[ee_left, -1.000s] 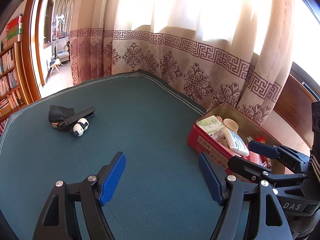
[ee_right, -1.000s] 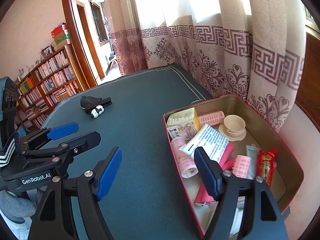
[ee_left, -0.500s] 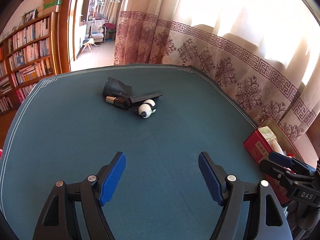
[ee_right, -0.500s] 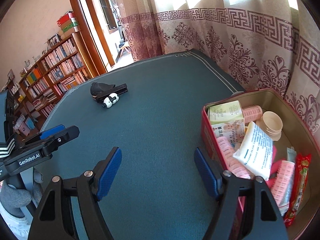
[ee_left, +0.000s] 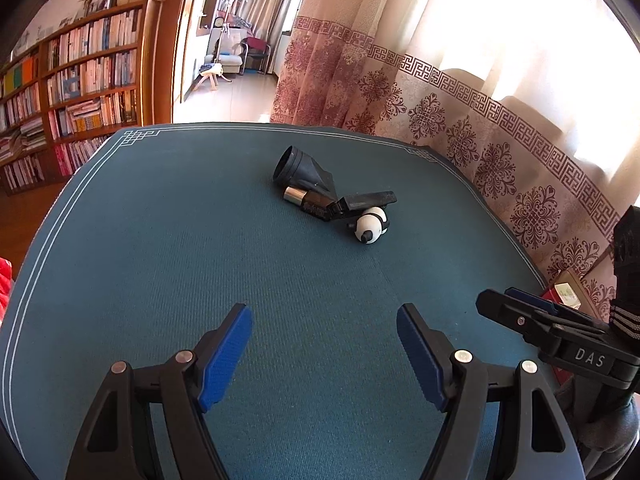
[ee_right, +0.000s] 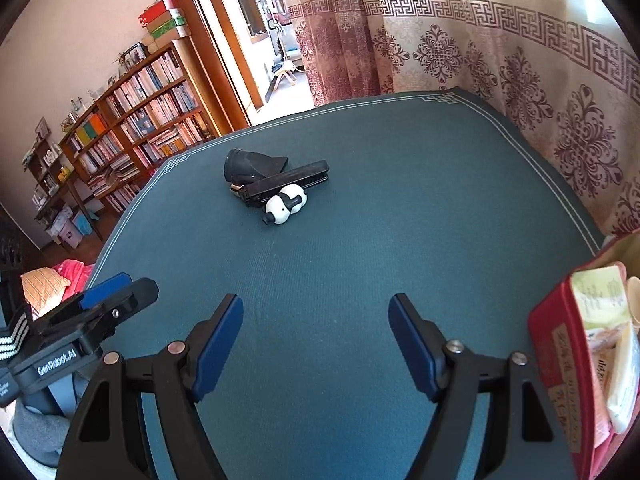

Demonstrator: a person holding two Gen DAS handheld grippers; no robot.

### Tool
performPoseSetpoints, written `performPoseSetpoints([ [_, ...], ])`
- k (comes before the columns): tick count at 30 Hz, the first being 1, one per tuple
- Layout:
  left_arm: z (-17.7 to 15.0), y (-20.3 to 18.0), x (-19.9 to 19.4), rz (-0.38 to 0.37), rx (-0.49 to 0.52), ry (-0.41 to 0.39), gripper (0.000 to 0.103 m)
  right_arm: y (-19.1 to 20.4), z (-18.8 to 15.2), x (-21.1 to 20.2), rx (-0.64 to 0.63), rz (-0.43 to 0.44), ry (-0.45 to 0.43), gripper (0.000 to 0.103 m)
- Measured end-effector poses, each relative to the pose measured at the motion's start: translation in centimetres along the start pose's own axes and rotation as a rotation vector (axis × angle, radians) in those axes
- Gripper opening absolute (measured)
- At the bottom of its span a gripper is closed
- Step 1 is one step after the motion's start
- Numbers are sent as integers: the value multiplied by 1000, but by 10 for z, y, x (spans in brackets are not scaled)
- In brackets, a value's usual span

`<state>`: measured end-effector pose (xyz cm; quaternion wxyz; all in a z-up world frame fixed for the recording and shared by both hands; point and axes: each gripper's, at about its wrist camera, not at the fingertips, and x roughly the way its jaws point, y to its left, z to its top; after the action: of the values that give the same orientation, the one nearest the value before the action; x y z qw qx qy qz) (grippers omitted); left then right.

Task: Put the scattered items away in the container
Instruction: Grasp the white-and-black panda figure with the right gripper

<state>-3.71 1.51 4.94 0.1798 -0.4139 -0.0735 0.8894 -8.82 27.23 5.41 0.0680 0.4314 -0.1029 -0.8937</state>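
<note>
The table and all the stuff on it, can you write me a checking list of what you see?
Surface: teal table mat, white border lines.
Job's things: panda toy, flat black clip, black funnel-shaped piece, small metal-capped tube, all bunched together; red tin at right, already holding packets.
Clutter: nothing seen.
Grippers: left gripper and right gripper, jaws open, empty.
Cables: nothing seen.
Surroundings: patterned curtain, bookshelf, open doorway.

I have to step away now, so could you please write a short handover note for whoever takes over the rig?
Left gripper: jaws open, empty.
Right gripper: jaws open, empty.
Left to tidy, in one touching cluster mid-table: black funnel, small battery, black clip, toy panda.
Done: red tin at the table's right edge already holds packets and boxes.
Next: carry the cluster to the tin.
</note>
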Motion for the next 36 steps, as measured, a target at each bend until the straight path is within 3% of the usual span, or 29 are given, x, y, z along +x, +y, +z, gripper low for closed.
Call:
performPoseSetpoints([
  [12, -3, 29, 7, 1, -99, 10, 77, 33, 40, 73, -58, -19, 29, 78],
  [25, -7, 32, 21, 1, -109, 49, 77, 33, 70, 130, -91, -60, 73, 78],
  [28, -7, 32, 24, 5, -108, 56, 77, 31, 70, 130, -102, -60, 69, 72],
  [32, -8, 32, 27, 10, -102, 66, 77, 26, 68, 127, -92, -32, 71, 48],
  [36, -9, 31, 29, 16, -99, 69, 77, 19, 63, 120, -88, -30, 61, 40],
])
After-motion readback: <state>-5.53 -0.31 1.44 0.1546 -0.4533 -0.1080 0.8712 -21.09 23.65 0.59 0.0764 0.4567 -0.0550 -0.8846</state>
